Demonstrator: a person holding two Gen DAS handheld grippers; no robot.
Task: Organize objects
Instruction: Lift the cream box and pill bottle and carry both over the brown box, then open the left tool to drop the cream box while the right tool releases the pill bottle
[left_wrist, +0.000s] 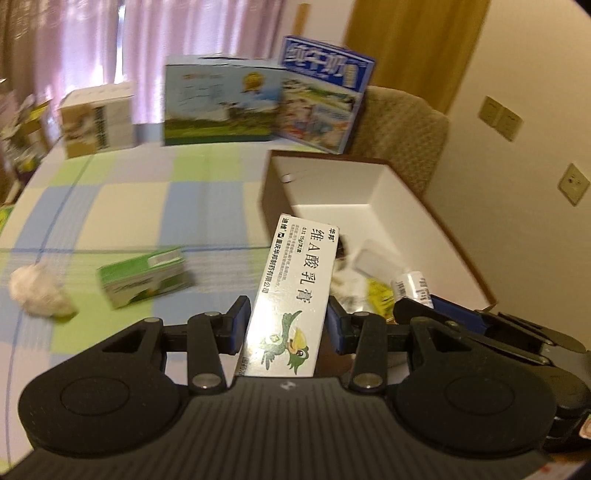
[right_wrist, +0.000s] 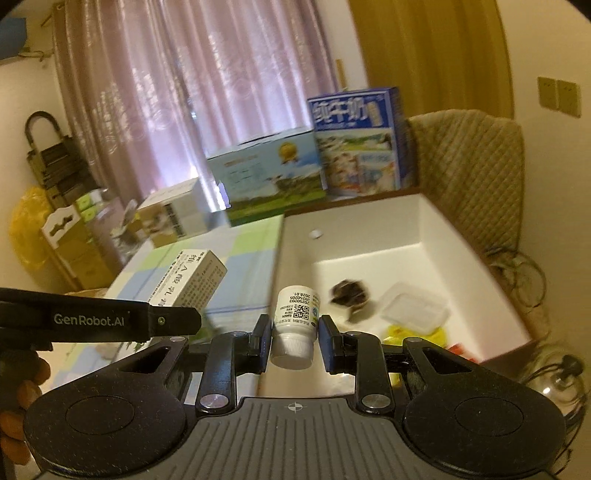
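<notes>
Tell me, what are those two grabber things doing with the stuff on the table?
A person is tidying up with a grabber in each hand. The left gripper holds a long white medicine box. The right gripper holds a small white bottle upside down, cap toward the camera. Both are up near the big white bin, which already has a few things inside. A green box and a white ball are on the checked tablecloth.

A: Dim, warm indoor light; daylight glows through the pink curtains (right_wrist: 192, 92) at the back.

B: Motion blur smears the background boxes. Fisheye bends edges; corners vignette black.
</notes>
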